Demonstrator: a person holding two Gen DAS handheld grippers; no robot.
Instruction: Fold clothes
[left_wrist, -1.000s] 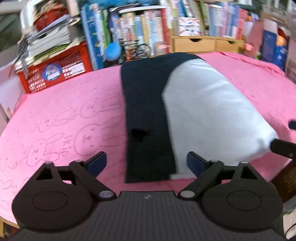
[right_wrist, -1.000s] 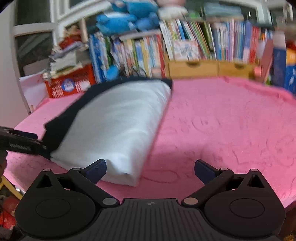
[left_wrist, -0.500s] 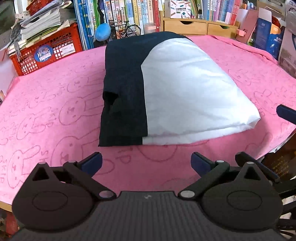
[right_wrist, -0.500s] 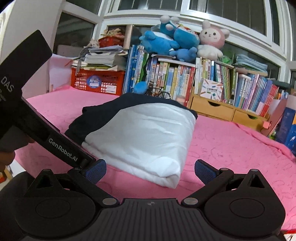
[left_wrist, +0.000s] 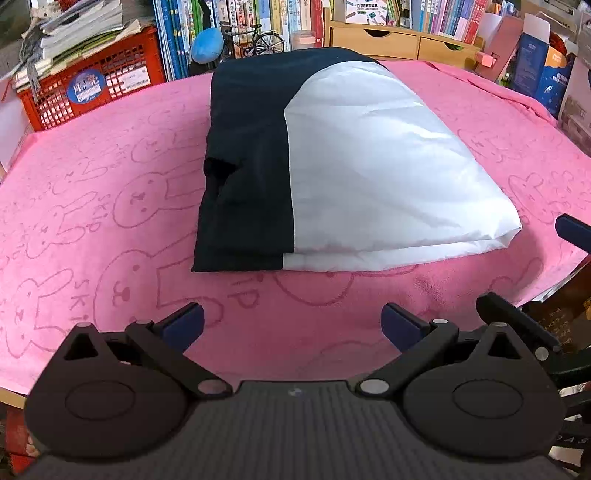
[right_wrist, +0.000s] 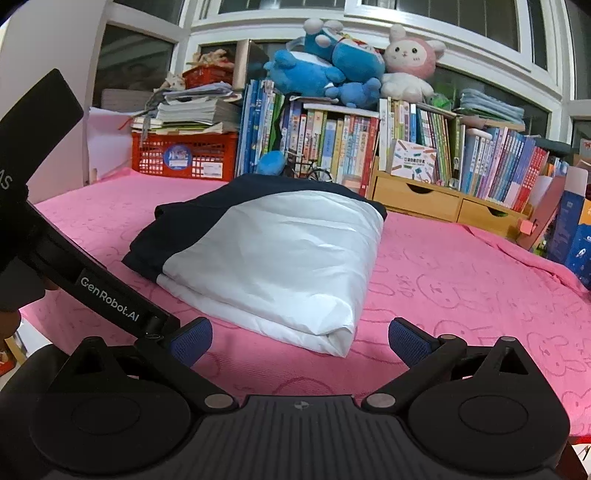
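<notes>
**A:** Whereabouts of the folded navy-and-white garment (left_wrist: 351, 166)?

**B:** Flat on the pink bunny-print terry cloth (left_wrist: 92, 177), at twelve o'clock in the left wrist view, near the middle of the spread. Navy strip toward nine o'clock, white panel toward three. Touched by neither tool.

**A:** And the left gripper (left_wrist: 291, 323)?

**B:** Spread wide, jaws just been opening, nothing between the blue pads (left_wrist: 184, 321). Only bare pink cloth beneath them. Hovering just short of the bundle's near edge, tilted down toward it.

**A:** The right gripper (right_wrist: 300, 338)?

**B:** Equally wide and empty. Facing the bundle's white corner at twelve o'clock, low over the cloth, with the other tool's black body crossing at nine.

**A:** Why held like that?

**B:** Probably because no grip needed: layers stacked, edges roughly squared, bundle resting under its own weight. Likely kept clear so as not to drag the slippery-looking white top layer askew.

**A:** Stage of the job?

**B:** Judging by the compact shape, finished or nearly so for this piece. Perhaps a last pat or a shift aside left to do.

**A:** Anything nearby worth minding?

**B:** Red plastic crate (left_wrist: 92, 81) at ten o'clock, row of upright books (left_wrist: 258, 18) at twelve, pale wooden drawer box (left_wrist: 399, 40) at one. All behind the cloth's far edge, out of the way.
</notes>
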